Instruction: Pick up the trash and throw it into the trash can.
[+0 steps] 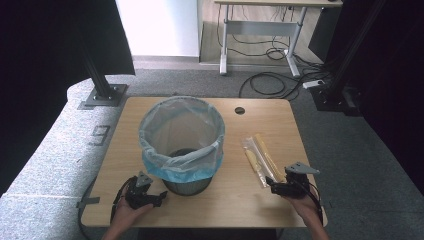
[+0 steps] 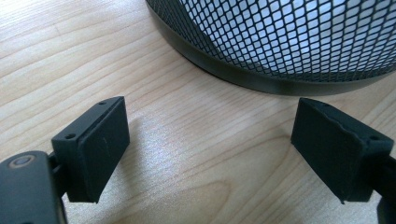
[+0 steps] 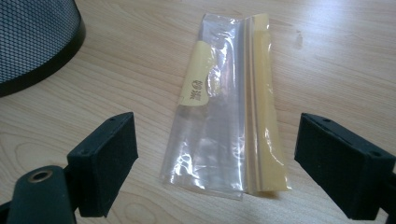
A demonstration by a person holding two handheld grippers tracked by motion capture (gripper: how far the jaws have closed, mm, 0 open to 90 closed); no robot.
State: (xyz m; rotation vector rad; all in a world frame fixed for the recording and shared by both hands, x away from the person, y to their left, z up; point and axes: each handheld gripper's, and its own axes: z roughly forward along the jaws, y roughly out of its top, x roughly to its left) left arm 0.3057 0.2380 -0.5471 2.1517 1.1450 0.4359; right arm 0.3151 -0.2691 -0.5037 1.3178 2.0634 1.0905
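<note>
A black mesh wastebasket [image 1: 182, 145] lined with a pale blue plastic bag stands mid-table. To its right lies a clear and yellow plastic packet [image 1: 260, 157], flat on the wood. My left gripper [image 1: 148, 196] rests near the table's front edge, just left of the basket's base [image 2: 280, 51], open with bare wood between its pads. My right gripper [image 1: 281, 188] sits at the front right, open, its jaws pointing at the near end of the packet [image 3: 231, 116], which lies between and just beyond them without touching.
The wooden table [image 1: 150, 115] has a round cable hole [image 1: 240, 110] at its back edge. Grey carpet, black frame posts [image 1: 102, 85], a desk's legs [image 1: 223, 50] and loose cables [image 1: 280, 80] lie beyond the table.
</note>
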